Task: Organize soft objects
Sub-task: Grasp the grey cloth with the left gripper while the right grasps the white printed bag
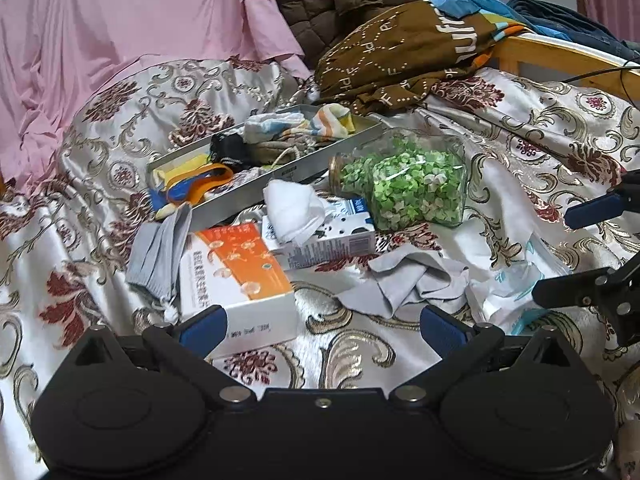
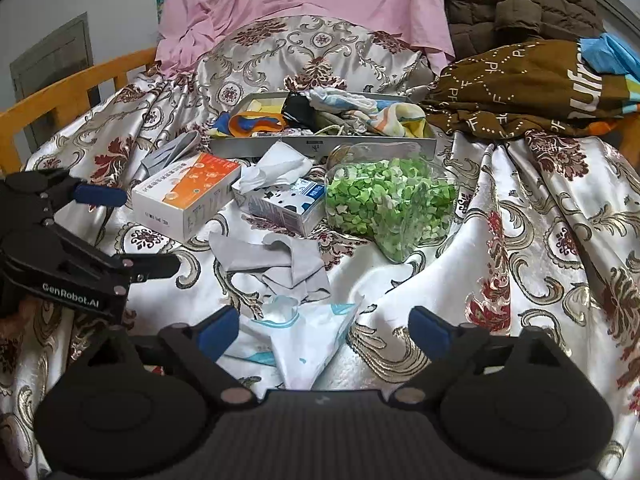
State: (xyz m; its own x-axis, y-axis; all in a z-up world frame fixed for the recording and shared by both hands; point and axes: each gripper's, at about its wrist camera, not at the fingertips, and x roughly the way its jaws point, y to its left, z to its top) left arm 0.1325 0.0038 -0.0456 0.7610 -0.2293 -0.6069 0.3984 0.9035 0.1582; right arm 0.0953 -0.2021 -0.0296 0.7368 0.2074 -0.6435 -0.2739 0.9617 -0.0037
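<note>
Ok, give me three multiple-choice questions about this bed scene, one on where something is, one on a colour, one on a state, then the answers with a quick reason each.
1. Where does the white sock lie?
A. on the cow-print carton
B. inside the metal tray
C. under the brown jacket

2. What colour are the paper pieces in the clear jar?
A. red
B. green
C. blue

3. How are the fingers of the right gripper?
A. shut on the grey cloth
B. shut on the jar
C. open, gripping nothing

Answers:
1 A, the sock drapes over the carton, in front of the tray.
2 B, green pieces with some white fill the jar.
3 C, the fingers stand apart either side of a crumpled plastic bag, pressing nothing.
</note>
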